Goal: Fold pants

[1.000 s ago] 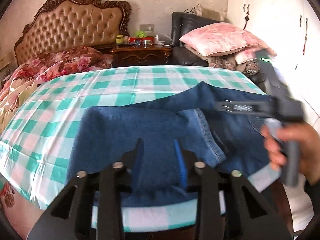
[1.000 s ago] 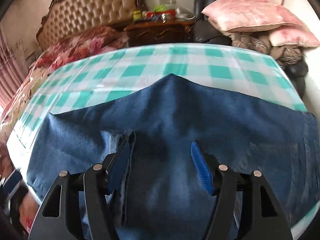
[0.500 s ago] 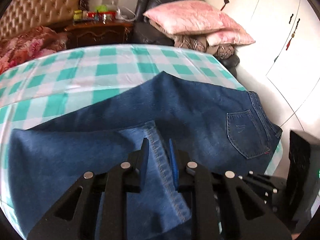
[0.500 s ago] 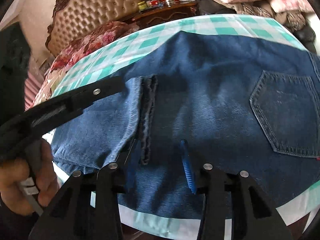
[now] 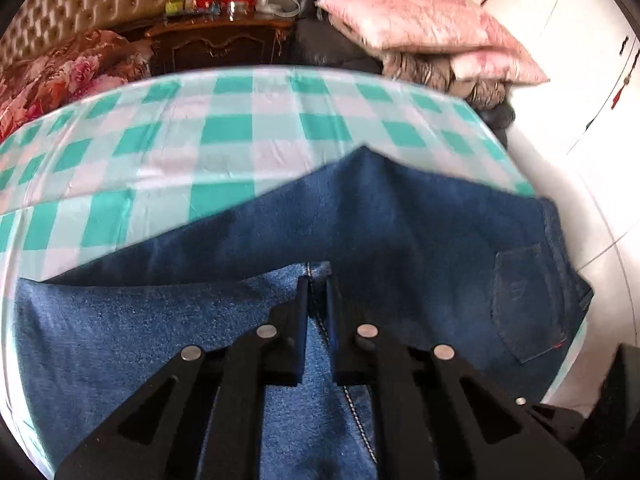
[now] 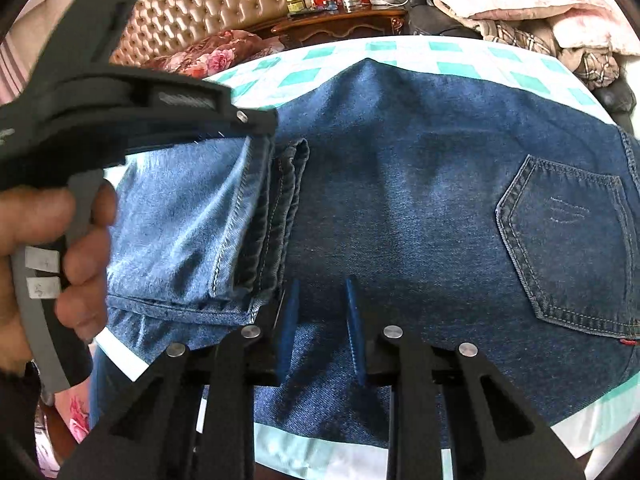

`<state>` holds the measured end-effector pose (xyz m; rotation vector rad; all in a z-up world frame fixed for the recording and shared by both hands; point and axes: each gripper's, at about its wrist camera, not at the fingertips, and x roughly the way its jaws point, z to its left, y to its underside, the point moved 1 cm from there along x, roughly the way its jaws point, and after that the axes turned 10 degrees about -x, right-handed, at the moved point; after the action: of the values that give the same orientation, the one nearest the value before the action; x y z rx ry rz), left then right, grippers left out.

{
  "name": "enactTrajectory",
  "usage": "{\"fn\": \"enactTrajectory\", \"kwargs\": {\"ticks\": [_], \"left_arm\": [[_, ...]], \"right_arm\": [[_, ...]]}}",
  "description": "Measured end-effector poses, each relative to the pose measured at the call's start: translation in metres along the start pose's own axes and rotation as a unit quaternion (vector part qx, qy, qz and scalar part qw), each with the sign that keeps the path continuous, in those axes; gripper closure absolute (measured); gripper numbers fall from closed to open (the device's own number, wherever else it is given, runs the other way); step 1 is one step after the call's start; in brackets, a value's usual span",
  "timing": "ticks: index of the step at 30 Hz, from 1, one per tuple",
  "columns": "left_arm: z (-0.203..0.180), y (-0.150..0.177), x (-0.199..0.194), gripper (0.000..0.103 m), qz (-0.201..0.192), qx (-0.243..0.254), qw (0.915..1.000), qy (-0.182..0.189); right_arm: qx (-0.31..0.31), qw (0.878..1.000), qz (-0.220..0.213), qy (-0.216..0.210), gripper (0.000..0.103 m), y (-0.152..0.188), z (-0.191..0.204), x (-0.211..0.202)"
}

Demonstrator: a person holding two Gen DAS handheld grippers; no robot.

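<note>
Blue denim pants (image 5: 420, 232) lie on a table under a green-and-white checked cloth (image 5: 232, 132), back pocket (image 6: 568, 240) up at the right. The leg ends are folded over onto the seat; their hems (image 6: 276, 216) lie left of centre. My left gripper (image 5: 318, 284) is shut on the leg hem (image 5: 318, 270). In the right wrist view it (image 6: 256, 128) comes in from the left, held by a hand. My right gripper (image 6: 320, 292) is open, its fingers low over the pants near the table's near edge, just right of the hems.
A tufted headboard (image 6: 208, 12) and floral bedding (image 5: 60, 68) lie behind the table at the left. A dark wooden nightstand (image 5: 216, 40) with small items stands behind. Pink pillows (image 5: 412, 20) are piled on a dark chair at the back right. White wardrobe doors (image 5: 580, 60) stand at the right.
My left gripper has closed on the leg hem and moved it right over the seat. My right gripper has narrowed and dropped toward the near edge of the pants.
</note>
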<state>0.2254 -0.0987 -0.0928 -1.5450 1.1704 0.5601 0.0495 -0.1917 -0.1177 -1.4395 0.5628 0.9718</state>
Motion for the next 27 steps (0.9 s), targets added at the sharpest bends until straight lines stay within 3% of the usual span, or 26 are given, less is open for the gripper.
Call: {"fn": "enactTrajectory", "kwargs": {"ticks": [2, 4, 6, 7, 9, 11, 12, 15, 17, 19, 21, 24, 27], "left_arm": [[0.006, 0.003, 0.008, 0.086, 0.013, -0.017, 0.9996, 0.017], [0.013, 0.006, 0.001, 0.068, 0.001, -0.037, 0.9982, 0.047], [0.022, 0.009, -0.031, 0.053, -0.055, -0.052, 0.9942, 0.077], [0.029, 0.011, -0.044, 0.051, -0.078, -0.063, 0.9918, 0.079], [0.054, 0.018, -0.075, 0.053, -0.135, -0.105, 0.9829, 0.067], [0.082, 0.033, -0.097, 0.07, -0.172, -0.142, 0.9743, 0.034], [0.094, 0.04, -0.103, 0.075, -0.179, -0.155, 0.9716, 0.011], [0.13, 0.062, -0.115, 0.075, -0.183, -0.184, 0.9642, -0.055], [0.154, 0.073, -0.123, 0.075, -0.184, -0.206, 0.958, -0.08], [0.171, 0.075, -0.128, 0.077, -0.183, -0.221, 0.9547, -0.08], [0.182, 0.065, -0.126, 0.092, -0.166, -0.215, 0.9579, -0.093], [0.184, 0.04, -0.117, 0.092, -0.163, -0.177, 0.9671, -0.083], [0.182, 0.013, -0.085, 0.09, -0.114, -0.127, 0.9831, -0.067]], "right_arm": [[-0.001, 1.0, 0.0, 0.006, 0.079, 0.001, 0.001, 0.0], [0.012, 1.0, -0.001, 0.001, 0.079, 0.002, -0.002, -0.002], [0.023, 1.0, -0.014, 0.006, 0.078, 0.0, -0.004, -0.013], [0.016, 0.999, -0.029, 0.012, 0.077, -0.003, -0.002, -0.021], [-0.001, 0.999, -0.047, 0.02, 0.075, -0.009, 0.007, -0.03], [-0.021, 0.998, -0.056, 0.026, 0.075, -0.017, 0.019, -0.031], [-0.032, 0.997, -0.061, 0.03, 0.071, -0.021, 0.026, -0.031], [-0.063, 0.995, -0.077, 0.026, 0.05, -0.031, 0.05, -0.026], [-0.068, 0.995, -0.079, 0.011, 0.046, -0.035, 0.061, -0.017], [-0.077, 0.995, -0.055, 0.014, 0.044, -0.036, 0.069, -0.002], [-0.087, 0.996, -0.02, 0.03, 0.044, -0.035, 0.073, 0.014], [-0.104, 0.993, -0.002, 0.048, 0.045, -0.026, 0.072, 0.028], [-0.122, 0.99, 0.008, 0.069, 0.045, -0.026, 0.079, 0.031]]}}
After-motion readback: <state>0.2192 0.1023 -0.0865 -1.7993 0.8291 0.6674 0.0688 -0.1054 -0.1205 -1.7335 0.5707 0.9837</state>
